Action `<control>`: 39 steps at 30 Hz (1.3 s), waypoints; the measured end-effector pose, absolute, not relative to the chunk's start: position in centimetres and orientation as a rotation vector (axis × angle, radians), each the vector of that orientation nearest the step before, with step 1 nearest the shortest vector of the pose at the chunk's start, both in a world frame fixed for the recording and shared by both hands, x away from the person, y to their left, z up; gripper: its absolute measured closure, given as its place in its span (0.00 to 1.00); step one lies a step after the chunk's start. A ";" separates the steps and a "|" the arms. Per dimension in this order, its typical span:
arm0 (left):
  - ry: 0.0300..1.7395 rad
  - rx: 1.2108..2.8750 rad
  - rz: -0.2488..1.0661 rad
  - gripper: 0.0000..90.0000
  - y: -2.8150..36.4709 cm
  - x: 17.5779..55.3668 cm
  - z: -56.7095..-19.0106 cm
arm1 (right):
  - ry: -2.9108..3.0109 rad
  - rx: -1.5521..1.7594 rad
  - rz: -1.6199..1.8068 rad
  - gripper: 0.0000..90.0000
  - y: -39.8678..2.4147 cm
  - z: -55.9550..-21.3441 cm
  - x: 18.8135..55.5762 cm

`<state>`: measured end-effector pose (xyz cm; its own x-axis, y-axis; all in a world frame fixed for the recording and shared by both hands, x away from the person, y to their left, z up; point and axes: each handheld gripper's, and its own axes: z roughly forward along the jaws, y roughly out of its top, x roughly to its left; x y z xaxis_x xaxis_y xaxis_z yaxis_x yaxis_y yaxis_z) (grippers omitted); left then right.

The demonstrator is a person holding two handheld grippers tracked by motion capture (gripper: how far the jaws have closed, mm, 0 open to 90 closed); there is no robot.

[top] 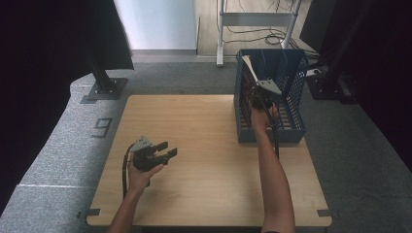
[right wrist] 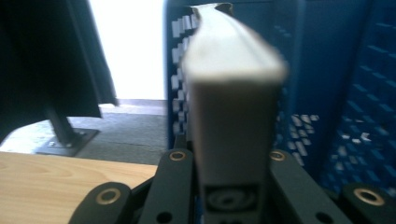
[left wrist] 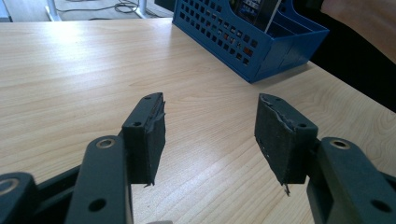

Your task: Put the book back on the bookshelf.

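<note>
A blue slotted basket (top: 297, 99) stands at the table's far right; it also appears in the left gripper view (left wrist: 243, 44) and the right gripper view (right wrist: 327, 70). My right gripper (top: 259, 93) reaches into the basket and is shut on a pale book (top: 248, 68) that stands on edge against the left wall. In the right gripper view the book (right wrist: 231, 93) rises between the two jaws of my right gripper (right wrist: 231, 175). My left gripper (top: 167, 150) hovers low over the table's near left, open with nothing between its pads (left wrist: 210, 126).
The wooden table (top: 194, 126) is bare between the two hands. More books or cases stand in the basket's left compartment (left wrist: 252, 9). Beyond the table are grey carpet, a dark stand foot (top: 104, 87) and a metal frame with cables (top: 257, 22).
</note>
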<state>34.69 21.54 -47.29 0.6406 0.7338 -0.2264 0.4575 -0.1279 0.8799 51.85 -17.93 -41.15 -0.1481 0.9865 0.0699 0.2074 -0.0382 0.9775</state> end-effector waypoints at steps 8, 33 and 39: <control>0.964 1.766 0.318 0.48 21.6 34.6 -47.2 | 1.502 1.267 1.261 0.86 -16.4 -41.3 51.6; 0.963 1.774 0.317 0.48 21.4 34.6 -47.4 | 1.531 1.270 1.226 0.87 -17.2 -42.7 51.6; 0.967 1.774 0.316 0.48 21.5 34.7 -47.4 | 1.516 1.290 1.237 0.87 -17.0 -42.7 52.0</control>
<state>34.69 21.46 -47.41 0.6397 0.7350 -0.2249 0.4598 -0.1314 0.8782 51.95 -17.05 -42.72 -0.1835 0.9826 0.0299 0.2266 0.0127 0.9739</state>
